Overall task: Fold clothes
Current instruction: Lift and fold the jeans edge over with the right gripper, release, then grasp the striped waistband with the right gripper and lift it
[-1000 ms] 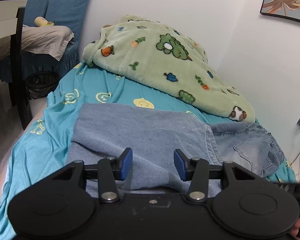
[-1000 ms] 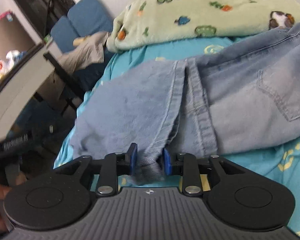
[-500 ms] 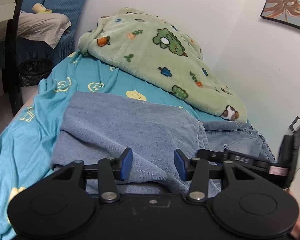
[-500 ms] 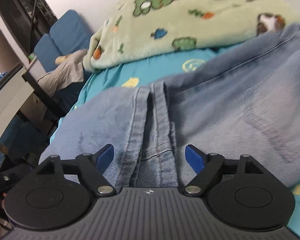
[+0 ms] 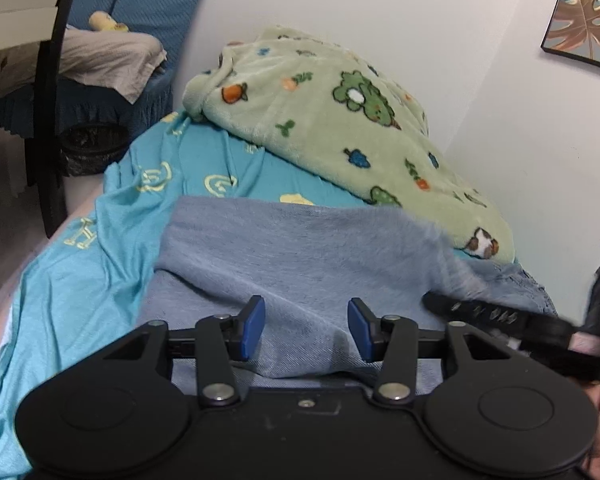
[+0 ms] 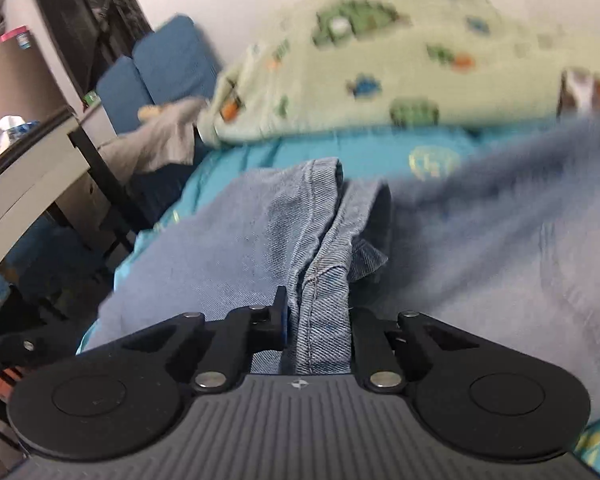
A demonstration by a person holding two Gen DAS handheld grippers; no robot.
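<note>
Light blue denim jeans [image 5: 300, 256] lie partly folded, spread flat ahead of and under the left gripper's fingers, with no denim between them. In the right wrist view the jeans [image 6: 260, 240] show a stitched seam edge bunched up and standing between the right gripper's fingers, the rest blurred off to the right.

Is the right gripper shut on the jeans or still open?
Shut: the right gripper pinches a seamed fold of the jeans.
</note>
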